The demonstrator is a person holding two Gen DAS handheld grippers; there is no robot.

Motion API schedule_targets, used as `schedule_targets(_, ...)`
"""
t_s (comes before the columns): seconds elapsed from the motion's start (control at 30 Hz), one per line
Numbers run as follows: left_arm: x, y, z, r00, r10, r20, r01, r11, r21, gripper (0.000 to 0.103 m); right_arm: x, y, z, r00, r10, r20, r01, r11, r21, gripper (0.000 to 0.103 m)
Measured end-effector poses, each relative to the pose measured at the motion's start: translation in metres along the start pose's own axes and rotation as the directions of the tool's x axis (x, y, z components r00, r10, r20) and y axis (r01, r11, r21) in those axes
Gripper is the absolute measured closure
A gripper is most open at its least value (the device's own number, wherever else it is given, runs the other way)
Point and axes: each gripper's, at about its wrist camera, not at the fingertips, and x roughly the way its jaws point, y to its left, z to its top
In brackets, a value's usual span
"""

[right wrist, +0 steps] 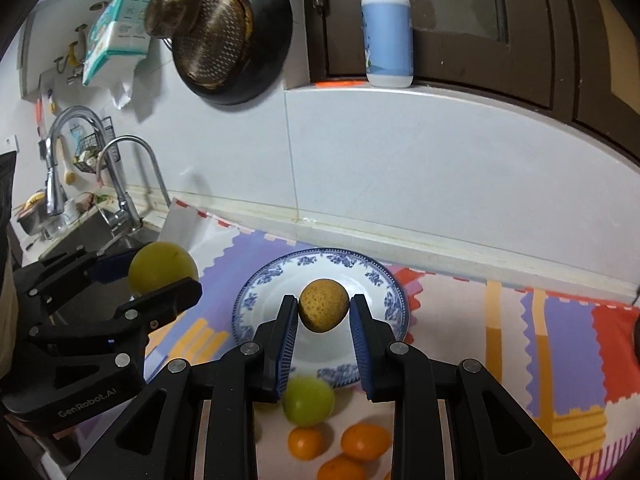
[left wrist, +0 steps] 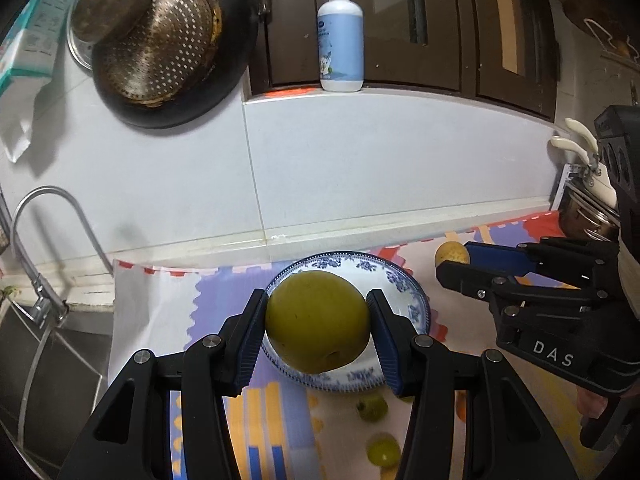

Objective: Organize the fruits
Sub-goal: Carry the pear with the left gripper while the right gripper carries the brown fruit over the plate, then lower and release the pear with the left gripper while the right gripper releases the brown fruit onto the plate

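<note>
My left gripper point(left wrist: 318, 322) is shut on a large yellow-green pear point(left wrist: 318, 320) and holds it above the blue-and-white plate point(left wrist: 412, 304). My right gripper point(right wrist: 324, 312) is shut on a small speckled yellow-brown fruit point(right wrist: 324, 310) above the same plate point(right wrist: 256, 300). In the right wrist view the left gripper point(right wrist: 160, 276) with its pear point(right wrist: 162, 266) shows at the left. In the left wrist view the right gripper point(left wrist: 456, 260) and its fruit point(left wrist: 452, 254) show at the right. The plate looks empty.
A small green fruit point(right wrist: 308, 400) and three oranges point(right wrist: 364, 442) lie on the colourful mat point(right wrist: 560, 340) in front of the plate. Green fruits point(left wrist: 372, 408) show in the left view. A sink with faucet point(right wrist: 120, 184) is left. A pump bottle point(left wrist: 340, 40) stands on the ledge.
</note>
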Motion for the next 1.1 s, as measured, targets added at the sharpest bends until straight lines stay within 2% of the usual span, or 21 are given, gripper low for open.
schedule_targets(0.2,0.032,0.003,0.012,1.0,0.001,-0.014,-0.001,1.0,0.016,0.053,0.035,-0.013,0.012,0.999,0.005,-0.035,-0.005,1.0,-0.001,0.075)
schedule_targets(0.47,0.088,0.007,0.016,0.997,-0.022,-0.077,0.022,1.0,0.009,0.053,0.085,-0.03,0.019,0.992,0.029,-0.12,-0.028,1.0,0.006,0.075)
schedule_targets(0.93,0.173,0.007,0.005,0.974,-0.057,-0.219,0.06,0.998,0.009,0.053,0.165,-0.054,0.01,0.959,0.055,-0.278,-0.05,0.998,0.025,0.075)
schedule_targets(1.1,0.193,0.008,0.002,0.966,-0.06,-0.25,0.065,0.998,0.014,0.053,0.182,-0.057,0.005,0.95,0.056,-0.307,-0.052,0.998,0.022,0.075)
